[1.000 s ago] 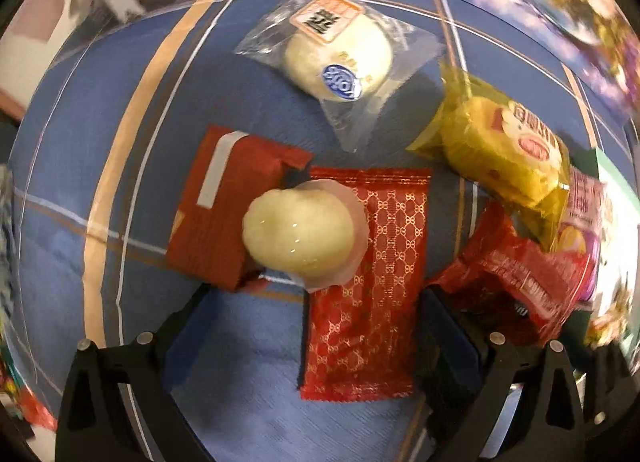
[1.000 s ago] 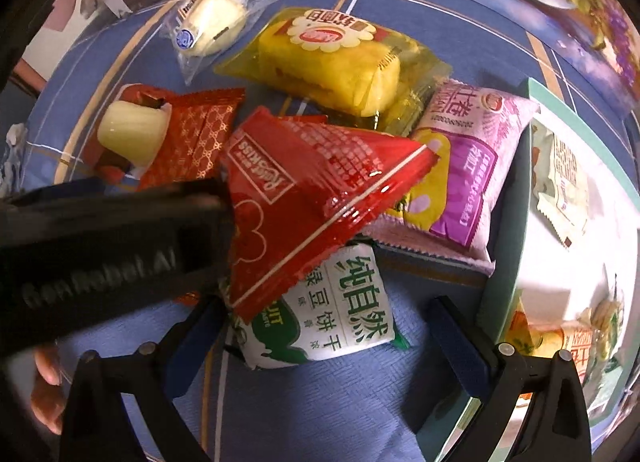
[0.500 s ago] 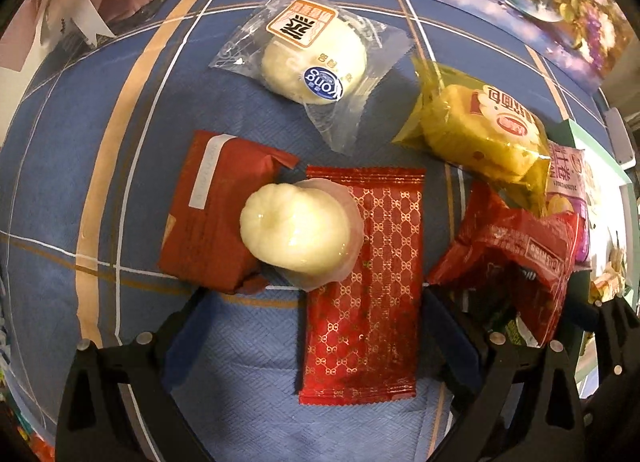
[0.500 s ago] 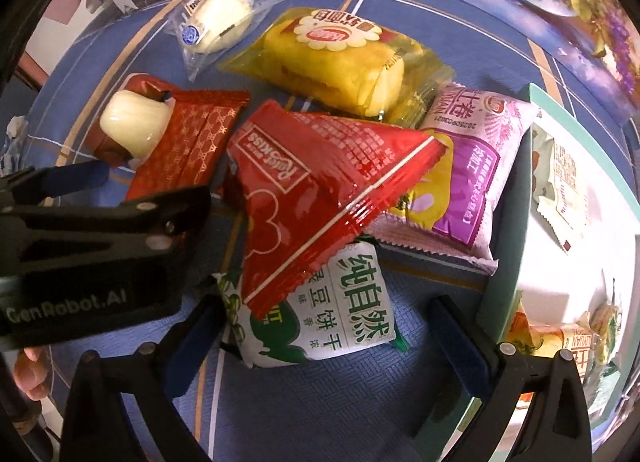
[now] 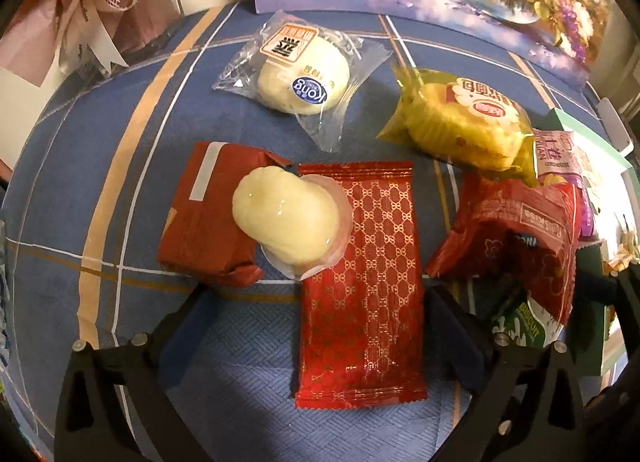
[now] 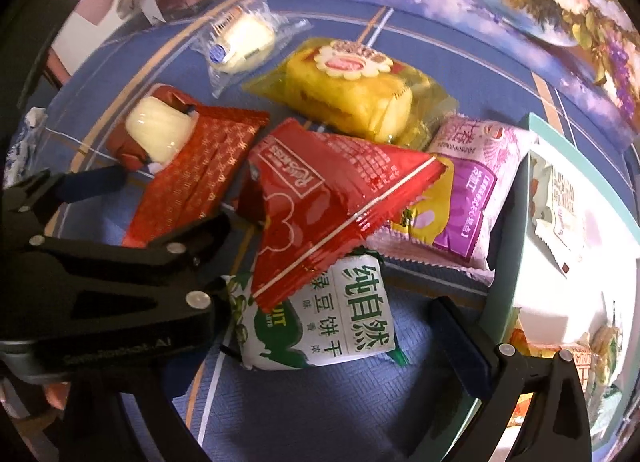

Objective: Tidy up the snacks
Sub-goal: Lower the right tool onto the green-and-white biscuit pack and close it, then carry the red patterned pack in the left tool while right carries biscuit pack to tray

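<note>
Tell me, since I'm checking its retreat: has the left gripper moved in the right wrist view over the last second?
Yes. The left gripper has drawn back toward the near-left, uncovering more of the patterned red packet.

Hidden / cut-off bits
Green-and-white biscuit pack (image 6: 320, 318) is lying half under the red Rose Kiss pack (image 6: 328, 206); left gripper body (image 6: 112, 286) is covering its left end. Green box (image 6: 508, 246) is running off frame at right, contents too blown out to read.
</note>
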